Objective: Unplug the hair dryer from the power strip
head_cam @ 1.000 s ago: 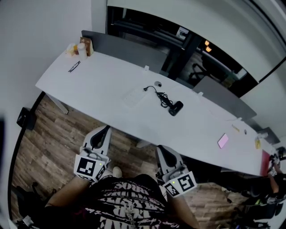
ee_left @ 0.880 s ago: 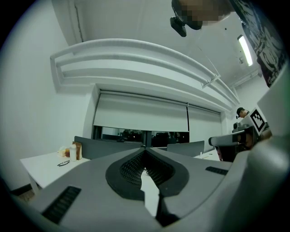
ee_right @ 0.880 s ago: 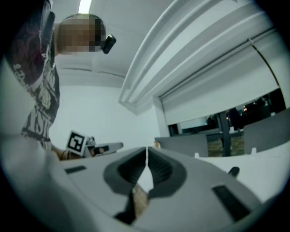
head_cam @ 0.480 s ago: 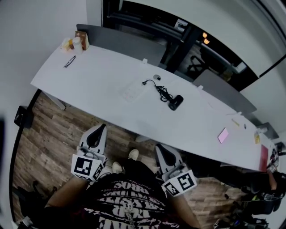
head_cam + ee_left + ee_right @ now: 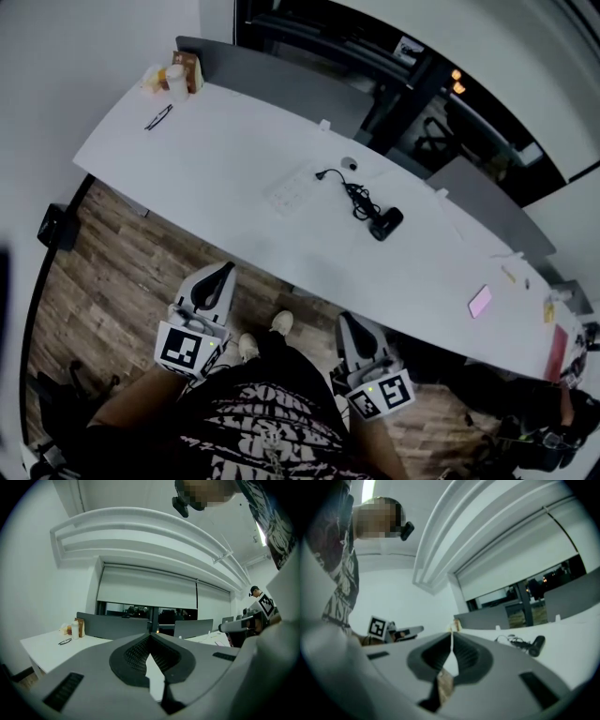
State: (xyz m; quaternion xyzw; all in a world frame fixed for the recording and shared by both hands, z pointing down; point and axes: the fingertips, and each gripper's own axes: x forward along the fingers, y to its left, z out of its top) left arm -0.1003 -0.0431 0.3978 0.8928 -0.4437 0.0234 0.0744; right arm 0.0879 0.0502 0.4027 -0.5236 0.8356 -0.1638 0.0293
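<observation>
A black hair dryer (image 5: 387,225) lies on the long white table (image 5: 225,150). Its coiled black cord (image 5: 356,197) runs to a plug (image 5: 321,175) at the white power strip (image 5: 292,187). Whether the plug sits in a socket is too small to tell. My left gripper (image 5: 224,272) and right gripper (image 5: 345,322) hang shut and empty near my body, over the floor short of the table's near edge. In the right gripper view the dryer (image 5: 536,645) and cord (image 5: 513,641) lie far ahead. Both jaw pairs (image 5: 150,634) (image 5: 451,633) meet at their tips.
Bottles and a box (image 5: 173,77) stand at the table's far left corner, with glasses (image 5: 157,116) beside them. A pink phone (image 5: 480,301) lies at the right. Grey partitions (image 5: 272,75) line the far edge. A black object (image 5: 54,228) sits on the wooden floor.
Both grippers have sunk a little in front of my body, still shut. My shoes have come into view beneath them. The things on the table have not moved.
</observation>
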